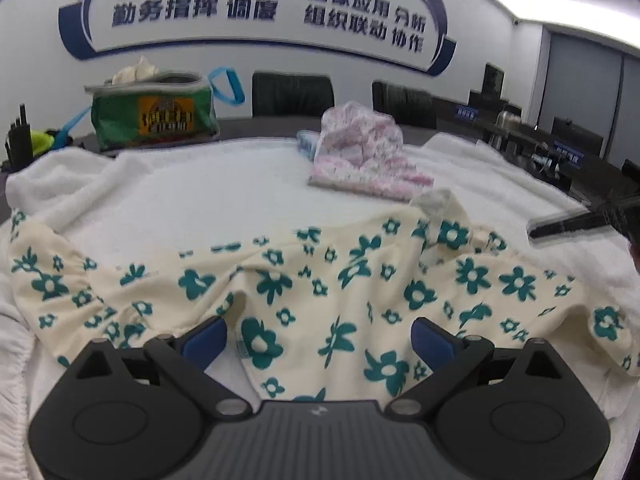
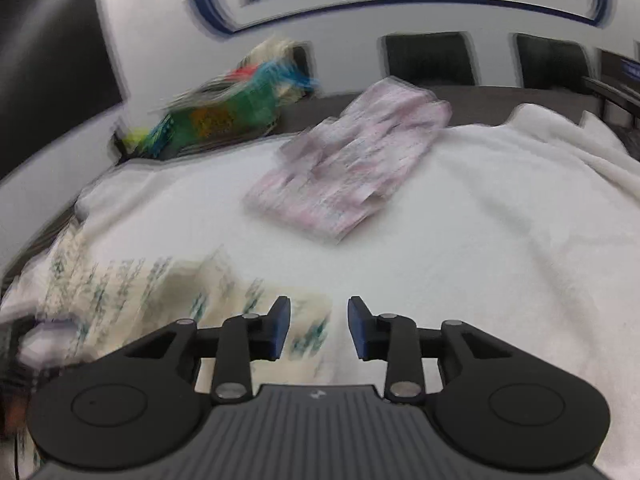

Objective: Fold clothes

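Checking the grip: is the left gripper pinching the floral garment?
No: the left gripper has its fingers spread wide, the floral garment lying loose between them.

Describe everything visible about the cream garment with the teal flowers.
The cream garment is thin woven-looking cloth printed with teal flowers, gathered along its left edge. It lies unfolded and rumpled across the white fleecy blanket, spread wide, one corner peaked up at the far right. The left gripper hovers open over its near edge, pinching nothing. The right wrist view shows it blurred.

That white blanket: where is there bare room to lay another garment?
Free: white blanket between the floral garment and the pink folded pile; also right of that pile. Crowded: the front edge and around the green bag.
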